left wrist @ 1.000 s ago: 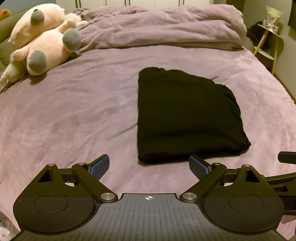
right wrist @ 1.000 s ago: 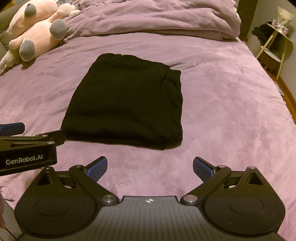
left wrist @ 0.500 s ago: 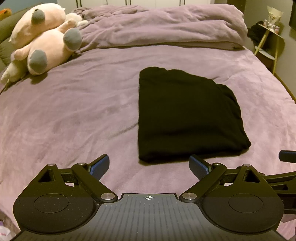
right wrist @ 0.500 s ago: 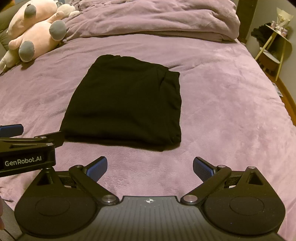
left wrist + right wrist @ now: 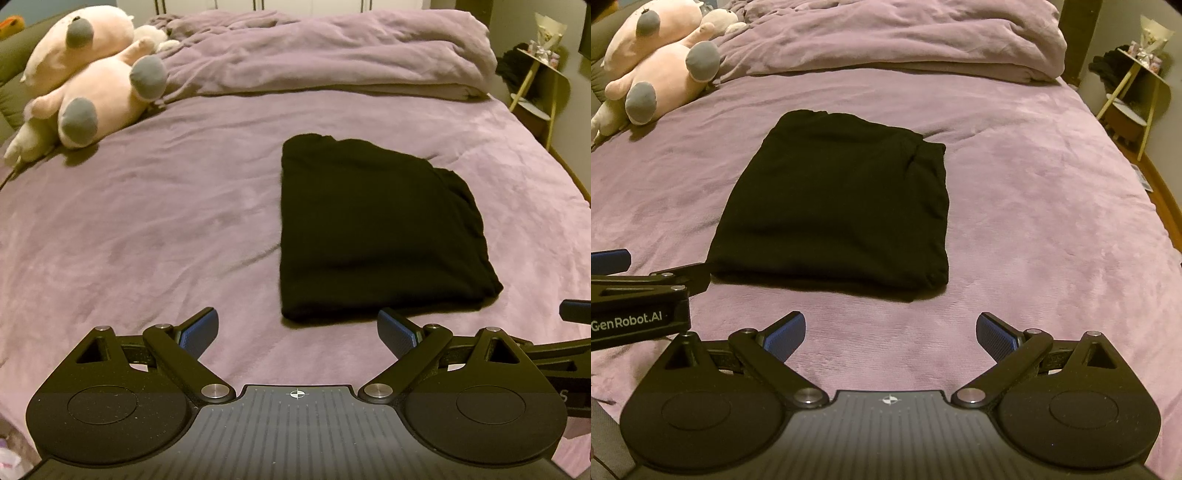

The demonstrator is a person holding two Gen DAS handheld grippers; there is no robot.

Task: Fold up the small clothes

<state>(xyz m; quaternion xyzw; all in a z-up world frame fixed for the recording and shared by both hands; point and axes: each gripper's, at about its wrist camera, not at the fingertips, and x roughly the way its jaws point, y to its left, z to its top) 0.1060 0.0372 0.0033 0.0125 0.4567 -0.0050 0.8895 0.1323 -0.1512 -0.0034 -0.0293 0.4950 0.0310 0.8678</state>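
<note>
On the bed [image 5: 147, 229], mid-width, the folded black cloth [image 5: 373, 229] lies flat, long axis running toward the duvet [image 5: 325, 55]. Both grippers, left [image 5: 297, 330] and right [image 5: 890, 332], gape wide, empty. Only the right view shows "GenRobot.AI" lettering.

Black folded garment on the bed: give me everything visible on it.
The black folded garment is a soft, matte, knit-looking cloth folded into a rough rectangle with several layers stacked. Its left edge runs straight; the right side shows bunched, rounded folds, and the near edge is thick and rolled. It lies flat on the purple fleece bedspread, in front of the heaped purple duvet. Only the bedspread touches it; the left gripper and right gripper are both open and short of its near edge.
</note>
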